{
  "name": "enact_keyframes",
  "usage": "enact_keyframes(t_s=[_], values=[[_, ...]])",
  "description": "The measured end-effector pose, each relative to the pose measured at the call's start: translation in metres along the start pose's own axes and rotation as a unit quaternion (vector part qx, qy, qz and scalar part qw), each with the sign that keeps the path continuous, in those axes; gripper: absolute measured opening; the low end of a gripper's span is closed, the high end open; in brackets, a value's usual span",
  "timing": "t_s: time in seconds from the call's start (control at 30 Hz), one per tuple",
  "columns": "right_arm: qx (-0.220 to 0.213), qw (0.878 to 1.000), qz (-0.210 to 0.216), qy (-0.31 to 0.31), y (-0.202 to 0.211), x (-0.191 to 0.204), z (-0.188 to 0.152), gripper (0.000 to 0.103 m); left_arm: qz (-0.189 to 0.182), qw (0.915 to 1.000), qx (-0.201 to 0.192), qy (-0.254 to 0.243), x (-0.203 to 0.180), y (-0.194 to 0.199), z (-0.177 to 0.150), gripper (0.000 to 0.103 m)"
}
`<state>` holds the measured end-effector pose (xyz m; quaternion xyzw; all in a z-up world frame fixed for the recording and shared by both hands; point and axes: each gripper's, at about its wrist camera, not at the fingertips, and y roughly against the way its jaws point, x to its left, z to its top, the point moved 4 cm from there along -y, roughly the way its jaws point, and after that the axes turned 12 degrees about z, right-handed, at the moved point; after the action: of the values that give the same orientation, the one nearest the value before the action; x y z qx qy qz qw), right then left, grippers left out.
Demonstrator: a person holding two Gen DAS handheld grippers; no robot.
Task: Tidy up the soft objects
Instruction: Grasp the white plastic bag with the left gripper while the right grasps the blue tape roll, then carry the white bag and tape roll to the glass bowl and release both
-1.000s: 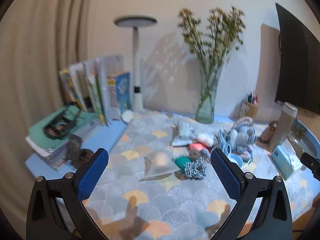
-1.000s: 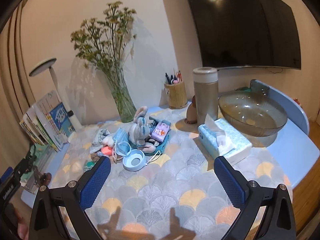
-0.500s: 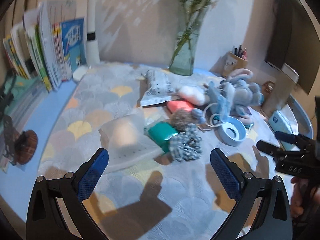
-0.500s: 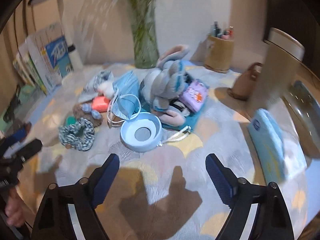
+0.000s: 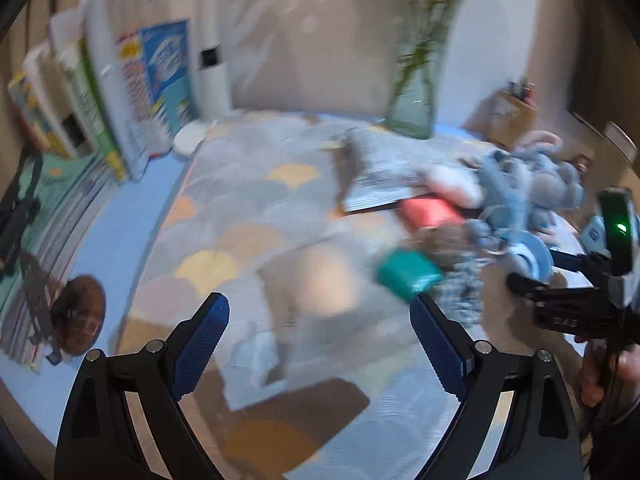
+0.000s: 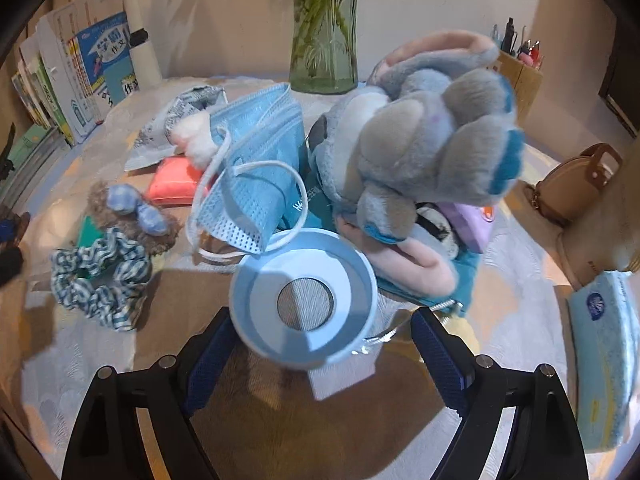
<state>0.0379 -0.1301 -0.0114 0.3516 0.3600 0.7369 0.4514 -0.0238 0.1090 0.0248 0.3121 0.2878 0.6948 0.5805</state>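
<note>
Light: warm, indoor, fairly dim, falling from above and behind.
Shadows: dark gripper shapes across the tabletop (image 6: pixel 100 360) in both views.
Blur: heavy motion smear throughout the left wrist view; books (image 5: pixel 120 92) and vase (image 5: pixel 414 96) streaked.
Sharpness: right wrist view crisp on the plush toy (image 6: pixel 420 136).
Distortion: fisheye bending, black vignette at the corners.

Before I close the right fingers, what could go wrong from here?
The right gripper is open around the pale blue round holder, a rigid-looking item, not a soft one. The face mask loop drapes its rim and may drag along. The plush toy leans close behind and could topple.
</note>
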Motion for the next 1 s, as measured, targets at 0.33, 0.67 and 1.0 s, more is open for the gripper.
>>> enact_keyframes(t_s=[0.33,0.67,1.0], values=[[-0.035,0.999,0.008,0.006,0.001,0.004,0.006,0.067,-0.051,0.9931,0.069,0.080,-0.014,-0.052,0.003,0.047],[-0.058,0.994,0.071,-0.051,0.044,-0.016,-0.016,0.066,-0.044,0.9971,0.000,0.063,-0.022,0.005,0.015,0.035],[-0.107,0.990,0.019,-0.092,0.133,-0.062,-0.037,0.066,-0.156,0.9843,-0.077,-0.031,-0.136,0.095,0.034,0.035]])
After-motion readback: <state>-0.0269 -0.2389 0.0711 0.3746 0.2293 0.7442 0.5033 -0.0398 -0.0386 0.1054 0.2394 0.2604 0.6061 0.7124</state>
